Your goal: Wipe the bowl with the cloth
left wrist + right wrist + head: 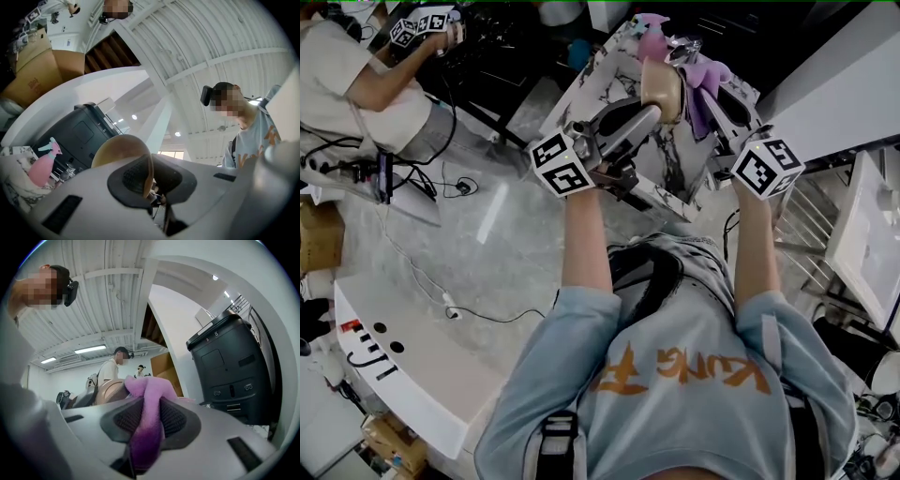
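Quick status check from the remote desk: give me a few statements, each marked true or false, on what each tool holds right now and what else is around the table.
1. The left tool is shut on the rim of the tan round bowl. True.
2. The right tool is empty. False: its jaws clamp the purple fluffy cloth.
3. A pink plastic spray bottle stands on the marble-patterned table. True.
4. The operator is alone in the room. False: a second person sits at the upper left of the head view.
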Action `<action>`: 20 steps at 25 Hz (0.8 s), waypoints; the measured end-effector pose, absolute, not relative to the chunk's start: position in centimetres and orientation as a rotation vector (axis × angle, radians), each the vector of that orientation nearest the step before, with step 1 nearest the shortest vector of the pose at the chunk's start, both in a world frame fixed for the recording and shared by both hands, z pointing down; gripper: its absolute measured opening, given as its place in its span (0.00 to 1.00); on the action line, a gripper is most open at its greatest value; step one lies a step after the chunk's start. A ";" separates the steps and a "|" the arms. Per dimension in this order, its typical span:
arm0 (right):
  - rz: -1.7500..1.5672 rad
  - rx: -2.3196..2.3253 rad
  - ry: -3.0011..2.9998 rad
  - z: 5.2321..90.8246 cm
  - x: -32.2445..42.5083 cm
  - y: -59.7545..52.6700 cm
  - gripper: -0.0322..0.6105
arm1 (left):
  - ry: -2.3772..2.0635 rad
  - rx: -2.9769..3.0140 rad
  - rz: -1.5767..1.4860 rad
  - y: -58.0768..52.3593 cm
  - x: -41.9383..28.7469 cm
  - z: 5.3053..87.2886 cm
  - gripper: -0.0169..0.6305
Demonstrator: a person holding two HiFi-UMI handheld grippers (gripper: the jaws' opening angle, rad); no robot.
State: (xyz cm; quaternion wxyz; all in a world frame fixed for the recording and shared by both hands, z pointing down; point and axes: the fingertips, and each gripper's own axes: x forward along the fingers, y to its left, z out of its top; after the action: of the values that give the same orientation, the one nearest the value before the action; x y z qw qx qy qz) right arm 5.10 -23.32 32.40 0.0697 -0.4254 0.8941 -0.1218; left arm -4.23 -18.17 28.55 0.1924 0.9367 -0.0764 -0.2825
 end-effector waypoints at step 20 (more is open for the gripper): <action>-0.489 -1.589 2.719 38.8 13.3 -26.4 0.24 | -0.990 2.545 0.480 -24.1 -3.1 42.8 0.08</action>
State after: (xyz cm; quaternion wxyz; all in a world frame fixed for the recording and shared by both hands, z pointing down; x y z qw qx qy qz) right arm 13.31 -26.41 38.80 -0.0229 -0.4984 0.8530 -0.1534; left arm -3.08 -24.06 42.84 0.1834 0.9023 -0.3512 0.1702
